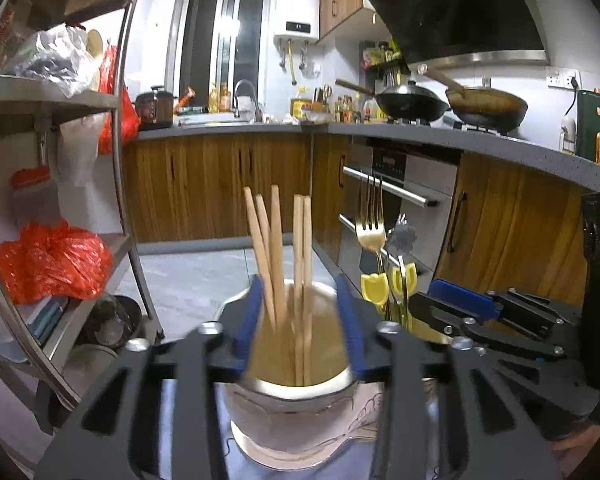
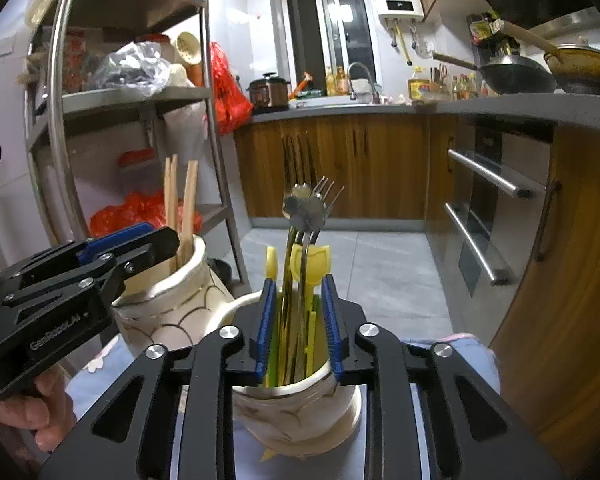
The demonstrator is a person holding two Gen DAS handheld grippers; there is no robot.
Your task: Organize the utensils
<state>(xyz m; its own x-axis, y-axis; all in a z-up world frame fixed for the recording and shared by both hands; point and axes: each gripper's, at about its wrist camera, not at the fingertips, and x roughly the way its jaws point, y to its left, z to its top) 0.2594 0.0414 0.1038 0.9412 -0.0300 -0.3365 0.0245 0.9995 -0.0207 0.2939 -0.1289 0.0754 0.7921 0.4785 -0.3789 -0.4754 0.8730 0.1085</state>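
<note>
In the left wrist view my left gripper (image 1: 298, 312) is open, its blue pads on either side of a cream ceramic jar (image 1: 292, 412) that holds several wooden chopsticks (image 1: 278, 248). In the right wrist view my right gripper (image 2: 298, 324) is open above a second cream jar (image 2: 300, 416) holding gold forks (image 2: 312, 216), a spoon and yellow utensils (image 2: 318, 264). The chopstick jar (image 2: 168, 312) stands left of it with the left gripper (image 2: 100, 256) over it. The forks (image 1: 370, 216) and the right gripper (image 1: 472, 304) show at the right of the left wrist view.
A metal shelf rack (image 1: 52, 160) with orange bags stands close on the left. Wooden cabinets and an oven (image 2: 488, 200) line the right and back. Woks (image 1: 416, 100) sit on the stove. The jars stand on a patterned cloth (image 2: 100, 360).
</note>
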